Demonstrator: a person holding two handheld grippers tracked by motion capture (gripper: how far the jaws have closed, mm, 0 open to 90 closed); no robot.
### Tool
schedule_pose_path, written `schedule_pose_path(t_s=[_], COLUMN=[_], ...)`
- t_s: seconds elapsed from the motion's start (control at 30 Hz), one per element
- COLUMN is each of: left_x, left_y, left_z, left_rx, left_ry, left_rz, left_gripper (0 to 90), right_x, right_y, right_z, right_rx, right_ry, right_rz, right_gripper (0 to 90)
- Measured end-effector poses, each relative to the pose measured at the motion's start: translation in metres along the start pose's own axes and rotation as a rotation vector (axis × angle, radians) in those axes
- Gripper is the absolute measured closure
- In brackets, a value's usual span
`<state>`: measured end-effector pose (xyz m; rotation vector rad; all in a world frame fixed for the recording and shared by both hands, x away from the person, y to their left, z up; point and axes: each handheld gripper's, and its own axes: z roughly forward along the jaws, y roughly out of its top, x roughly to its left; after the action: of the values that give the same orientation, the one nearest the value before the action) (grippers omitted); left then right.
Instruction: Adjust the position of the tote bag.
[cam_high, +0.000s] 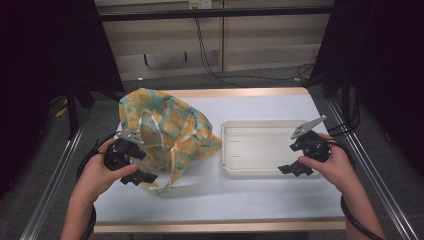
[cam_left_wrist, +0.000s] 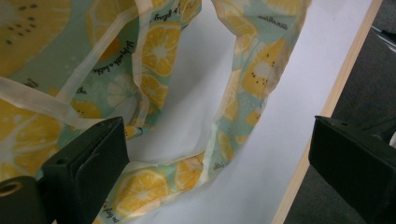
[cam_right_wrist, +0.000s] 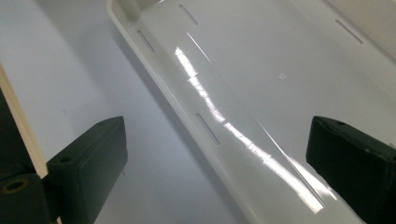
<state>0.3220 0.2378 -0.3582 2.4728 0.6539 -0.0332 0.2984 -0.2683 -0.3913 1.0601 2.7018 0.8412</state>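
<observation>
A fabric bag (cam_high: 165, 125) printed with orange slices on pale green lies crumpled on the left half of the white table (cam_high: 210, 195). My left gripper (cam_high: 142, 175) is at the bag's near left corner, jaws open. In the left gripper view the bag's handles (cam_left_wrist: 140, 88) and open mouth lie just ahead of the wide-apart jaws, nothing between them. A shallow white tray (cam_high: 227, 150) sits to the right of the bag. My right gripper (cam_high: 291, 170) hovers at the tray's near right rim, jaws open and empty. The right gripper view looks along the glossy tray (cam_right_wrist: 243, 70).
The table's wooden near edge (cam_high: 215, 226) runs along the front. Metal rails (cam_high: 50, 175) flank both sides. Black cables (cam_high: 205, 50) trail on the floor behind the table. Dark curtains (cam_high: 45, 50) stand at left and right.
</observation>
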Motion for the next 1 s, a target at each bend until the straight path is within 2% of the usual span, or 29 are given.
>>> schedule_pose_path(t_s=[0.03, 0.13, 0.17, 0.43, 0.47, 0.53, 0.6, 0.67, 0.7, 0.73, 0.77, 0.87, 0.9, 0.93, 1.0], left_x=[0.001, 0.001, 0.000, 0.003, 0.004, 0.006, 0.007, 0.009, 0.009, 0.010, 0.010, 0.010, 0.010, 0.011, 0.011], left_y=[0.001, 0.005, 0.007, 0.016, 0.019, 0.027, 0.031, 0.036, 0.038, 0.041, 0.043, 0.050, 0.053, 0.055, 0.060], left_z=[-0.002, -0.006, -0.006, -0.019, -0.021, -0.028, -0.033, -0.039, -0.040, -0.042, -0.044, -0.045, -0.046, -0.048, -0.049], left_rx=[0.014, 0.022, 0.012, 0.021, 0.029, 0.011, 0.008, 0.024, 0.020, 0.024, 0.030, 0.022, 0.023, 0.044, 0.031], left_ry=[-0.002, -0.001, -0.006, -0.019, -0.022, -0.034, -0.034, -0.030, -0.027, -0.022, -0.025, -0.054, -0.048, -0.046, -0.050], left_rz=[0.019, 0.034, 0.021, 0.041, 0.052, 0.042, 0.049, 0.068, 0.059, 0.067, 0.075, 0.064, 0.057, 0.082, 0.076], left_gripper=[4.4, 4.4, 4.4, 4.2, 4.2, 3.7, 3.5, 3.3, 3.3, 3.3, 3.3, 3.4, 3.4, 3.5, 3.7], right_x=[0.000, 0.001, 0.001, 0.001, 0.001, 0.001, 0.002, 0.002, 0.001, 0.002, 0.001, 0.001, 0.001, 0.001, 0.001], right_y=[0.000, 0.000, 0.000, 0.000, 0.000, 0.000, 0.000, 0.000, 0.000, -0.001, -0.001, -0.002, -0.002, -0.002, -0.002], right_z=[0.000, 0.000, -0.001, -0.001, -0.001, -0.002, -0.002, -0.001, -0.001, -0.001, -0.001, 0.000, 0.000, -0.001, -0.001], right_rx=[0.004, -0.006, -0.013, -0.035, -0.035, -0.038, -0.042, -0.040, -0.038, -0.033, -0.034, -0.037, -0.038, -0.039, -0.043], right_ry=[-0.003, 0.015, 0.013, 0.019, 0.019, 0.022, 0.022, 0.024, 0.024, 0.025, 0.026, 0.026, 0.025, 0.025, 0.026], right_rz=[0.001, -0.005, -0.004, -0.014, -0.014, -0.020, -0.028, -0.021, -0.025, -0.018, -0.018, -0.022, -0.019, -0.019, -0.026], right_gripper=[5.2, 5.0, 4.6, 4.4, 4.4, 4.5, 4.5, 4.6, 4.6, 4.6, 4.6, 4.7, 4.7, 4.7, 4.7])
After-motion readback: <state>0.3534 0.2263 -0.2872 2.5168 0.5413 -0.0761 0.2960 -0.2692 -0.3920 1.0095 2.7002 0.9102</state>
